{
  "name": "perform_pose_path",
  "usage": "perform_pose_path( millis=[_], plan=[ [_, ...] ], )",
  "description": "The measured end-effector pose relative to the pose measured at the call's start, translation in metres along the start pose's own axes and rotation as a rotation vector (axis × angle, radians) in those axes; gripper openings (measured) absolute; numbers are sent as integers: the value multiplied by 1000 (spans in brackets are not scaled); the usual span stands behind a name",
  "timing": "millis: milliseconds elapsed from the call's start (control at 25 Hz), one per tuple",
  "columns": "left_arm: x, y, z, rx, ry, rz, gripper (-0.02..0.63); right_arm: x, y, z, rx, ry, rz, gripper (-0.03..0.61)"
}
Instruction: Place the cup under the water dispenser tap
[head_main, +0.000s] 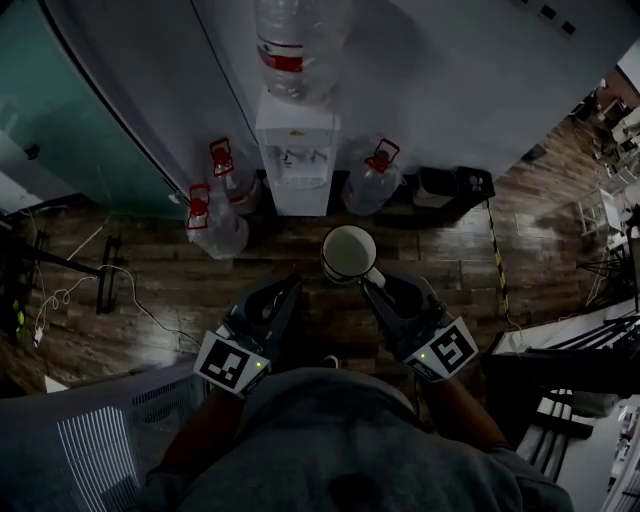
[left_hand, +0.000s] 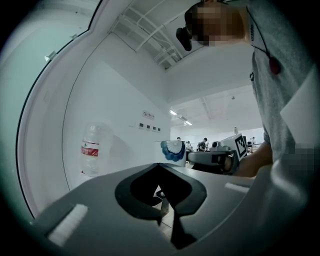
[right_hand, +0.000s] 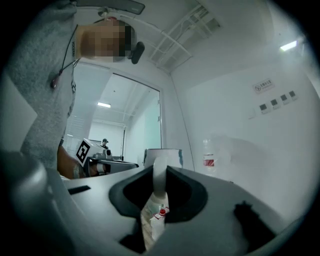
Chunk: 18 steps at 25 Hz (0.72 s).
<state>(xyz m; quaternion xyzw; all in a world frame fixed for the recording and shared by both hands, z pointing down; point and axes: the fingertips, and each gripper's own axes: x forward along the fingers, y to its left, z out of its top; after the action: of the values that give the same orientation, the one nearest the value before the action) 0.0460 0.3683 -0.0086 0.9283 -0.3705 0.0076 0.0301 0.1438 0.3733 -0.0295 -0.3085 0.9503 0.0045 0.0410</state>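
Cup (head_main: 348, 253) and water dispenser (head_main: 296, 160) are well apart: the white cabinet stands against the wall ahead with its big bottle (head_main: 300, 40) on top, and its taps are too small to make out from here. That is the first risk, since a misjudged approach could knock the rim against the cabinet front or a tap. Spare jugs (head_main: 218, 225) flank the cabinet on the floor and leave little room to step aside. The cup is carried in the air, upright, with its long axis vertical, its mouth facing up and its handle (right_hand: 159, 175) pointing back toward the person. The right gripper (head_main: 372, 283) pinches only that thin handle, jaws partly closed on it, so the cup could pivot and tip. The left gripper (head_main: 290, 290) has its jaws drawn together on nothing.
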Motion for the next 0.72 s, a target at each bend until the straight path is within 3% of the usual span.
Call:
perform_pose_path(
  millis=[720],
  plan=[
    [106,178,-1,-68,61,-175,8,162,-114,-22,-11,19,-129,63]
  ],
)
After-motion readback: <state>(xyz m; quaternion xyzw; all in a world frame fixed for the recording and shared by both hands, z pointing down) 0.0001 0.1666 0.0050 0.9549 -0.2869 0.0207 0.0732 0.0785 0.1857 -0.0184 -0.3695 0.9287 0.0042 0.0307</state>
